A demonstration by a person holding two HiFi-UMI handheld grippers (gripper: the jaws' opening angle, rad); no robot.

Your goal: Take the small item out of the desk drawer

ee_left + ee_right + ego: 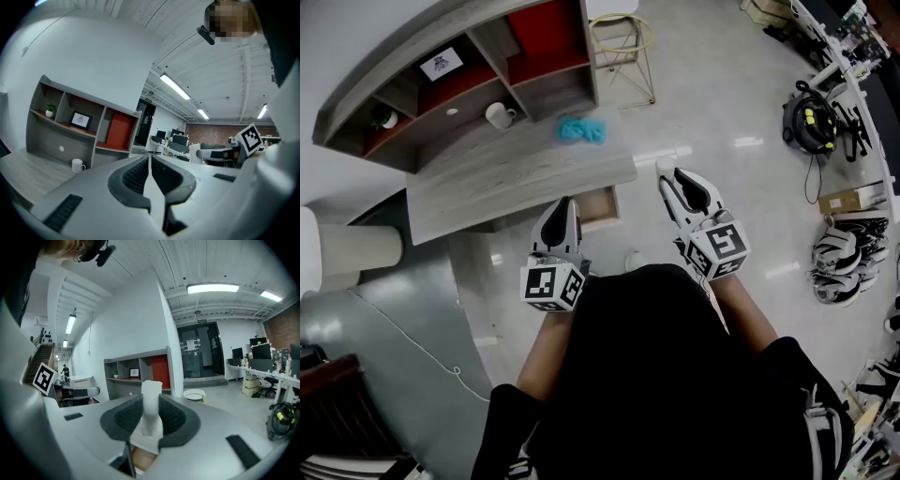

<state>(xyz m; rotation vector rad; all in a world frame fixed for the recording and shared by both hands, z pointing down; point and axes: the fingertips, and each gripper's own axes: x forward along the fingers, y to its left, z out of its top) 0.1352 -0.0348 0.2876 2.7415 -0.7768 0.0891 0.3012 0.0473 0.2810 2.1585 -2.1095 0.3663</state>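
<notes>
**Small white item (151, 387) clear of the bench (516, 178)**

Right gripper (151, 403) fingers clamp the small white item over open floor, past the bench corner. Left gripper (150, 161) fingers are closed, empty, near the open drawer (600, 208). Mug (498, 115) and blue cloth (581, 129) sit well back.

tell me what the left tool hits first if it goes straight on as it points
Likely nothing close. The left tool, shut, aims just past the end of the shelf unit, above the desk top, toward distant office desks. Depth is unclear; it could clip that unit.
</notes>
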